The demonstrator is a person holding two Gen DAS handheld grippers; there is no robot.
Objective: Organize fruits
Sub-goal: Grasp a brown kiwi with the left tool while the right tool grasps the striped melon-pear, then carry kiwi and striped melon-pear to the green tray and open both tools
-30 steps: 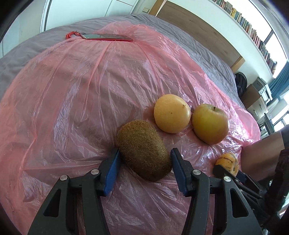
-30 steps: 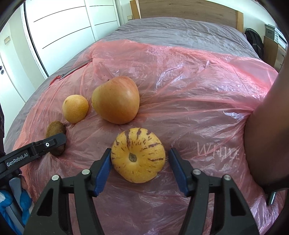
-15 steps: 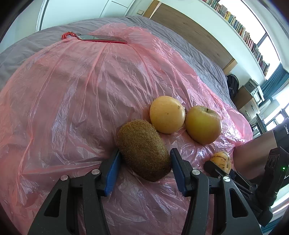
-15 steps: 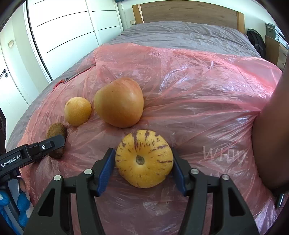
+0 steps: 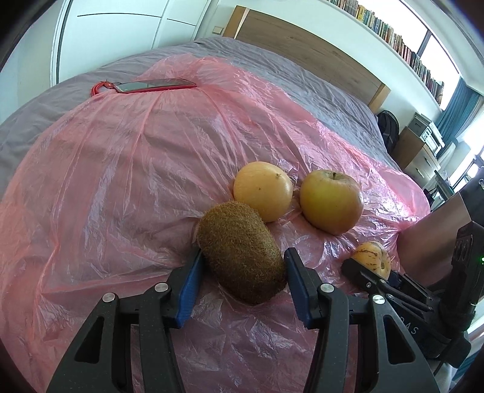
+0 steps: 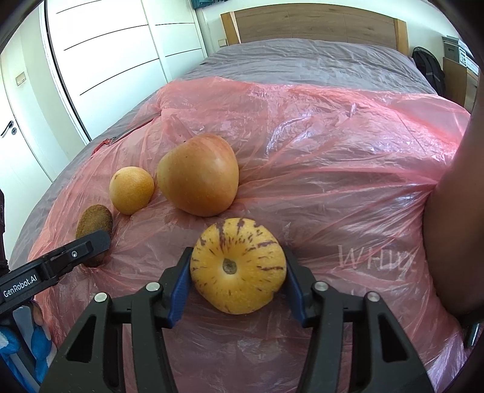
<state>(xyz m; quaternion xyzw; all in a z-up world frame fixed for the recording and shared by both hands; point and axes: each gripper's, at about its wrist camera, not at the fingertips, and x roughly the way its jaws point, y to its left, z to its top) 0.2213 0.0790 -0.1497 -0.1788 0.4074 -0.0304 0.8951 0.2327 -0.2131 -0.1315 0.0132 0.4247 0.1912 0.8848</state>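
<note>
A brown kiwi (image 5: 242, 257) lies on the pink plastic sheet (image 5: 121, 166), and my left gripper (image 5: 242, 260) is shut on it, a blue pad against each side. A yellow melon with purple stripes (image 6: 237, 266) sits between the jaws of my right gripper (image 6: 237, 263), which are closing; both pads meet its sides. A round orange-yellow fruit (image 5: 263, 190) and a yellow-green apple (image 5: 331, 201) rest side by side just beyond the kiwi. In the right wrist view the kiwi (image 6: 93, 220) shows at the left behind a left finger (image 6: 75, 251).
The pink sheet covers a grey bed (image 6: 302, 60) with a wooden headboard (image 6: 311, 24). A red-cased phone (image 5: 151, 85) lies at the sheet's far left edge. A person's limb (image 6: 453, 241) fills the right edge. White wardrobe doors (image 6: 106, 45) stand to the left.
The right jaws have drawn in from wide open until the pads meet the striped melon. The left view has rolled a little; the kiwi stays between the left pads.
</note>
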